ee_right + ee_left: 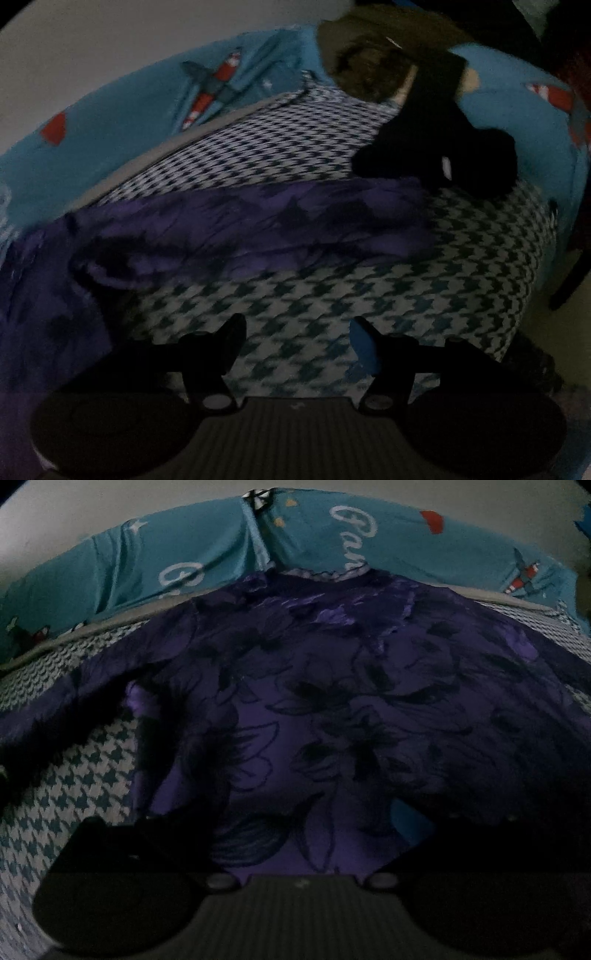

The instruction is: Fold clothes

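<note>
Right gripper (299, 343) parted, empty, purple garment (229, 229) beyond, leftward. Left gripper (295, 830) draped in garment; grip unclear.

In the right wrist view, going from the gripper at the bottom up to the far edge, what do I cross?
Right gripper, open with nothing between its fingers → houndstooth cover → purple floral garment → more houndstooth cover → turquoise printed sheet with the airplane print.

Both views are dim and underexposed, fisheye-bent with dark vignetted corners; the right wrist view is motion-blurred.
</note>
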`<state>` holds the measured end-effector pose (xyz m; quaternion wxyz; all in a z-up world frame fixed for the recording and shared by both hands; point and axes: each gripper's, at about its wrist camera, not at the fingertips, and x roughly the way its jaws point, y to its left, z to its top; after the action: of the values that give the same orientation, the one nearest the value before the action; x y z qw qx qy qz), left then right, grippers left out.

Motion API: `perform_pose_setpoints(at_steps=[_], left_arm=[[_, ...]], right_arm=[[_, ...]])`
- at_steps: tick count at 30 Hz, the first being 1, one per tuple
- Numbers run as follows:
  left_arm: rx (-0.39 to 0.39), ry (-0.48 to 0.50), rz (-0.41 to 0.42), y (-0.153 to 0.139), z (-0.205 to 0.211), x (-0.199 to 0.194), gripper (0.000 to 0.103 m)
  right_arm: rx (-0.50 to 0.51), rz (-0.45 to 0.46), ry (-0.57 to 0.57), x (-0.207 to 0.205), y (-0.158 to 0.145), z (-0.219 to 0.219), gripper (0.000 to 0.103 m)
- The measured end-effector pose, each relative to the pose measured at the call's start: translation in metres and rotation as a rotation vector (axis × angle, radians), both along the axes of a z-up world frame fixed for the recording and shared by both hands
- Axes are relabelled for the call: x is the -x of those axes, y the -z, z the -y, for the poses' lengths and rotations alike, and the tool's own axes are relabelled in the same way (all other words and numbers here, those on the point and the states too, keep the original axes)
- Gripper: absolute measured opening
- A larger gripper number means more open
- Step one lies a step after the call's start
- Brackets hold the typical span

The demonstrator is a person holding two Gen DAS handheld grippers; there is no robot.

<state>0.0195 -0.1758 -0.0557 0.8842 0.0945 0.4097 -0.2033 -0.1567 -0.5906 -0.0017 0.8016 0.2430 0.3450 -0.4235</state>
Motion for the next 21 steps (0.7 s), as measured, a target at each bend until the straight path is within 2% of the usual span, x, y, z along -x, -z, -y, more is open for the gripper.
perform_pose_setpoints(at_steps=[5,11,21], left_arm=[[-0.013,0.011,0.050,0.005,0.002,0.006,0.103],[0.003,0.011,0.057,0.007,-0.002,0.007,0.103],[0.003,0.015,0.056,0.007,-0.003,0.008,0.103]], right_arm=[[-0.040,0.031,0.082,0.009,0.004,0.022,0.062],[-0.073,0.062,0.157,0.022,0.005,0.039,0.062],[-0.082,0.094,0.186,0.032,0.008,0.051,0.062]])
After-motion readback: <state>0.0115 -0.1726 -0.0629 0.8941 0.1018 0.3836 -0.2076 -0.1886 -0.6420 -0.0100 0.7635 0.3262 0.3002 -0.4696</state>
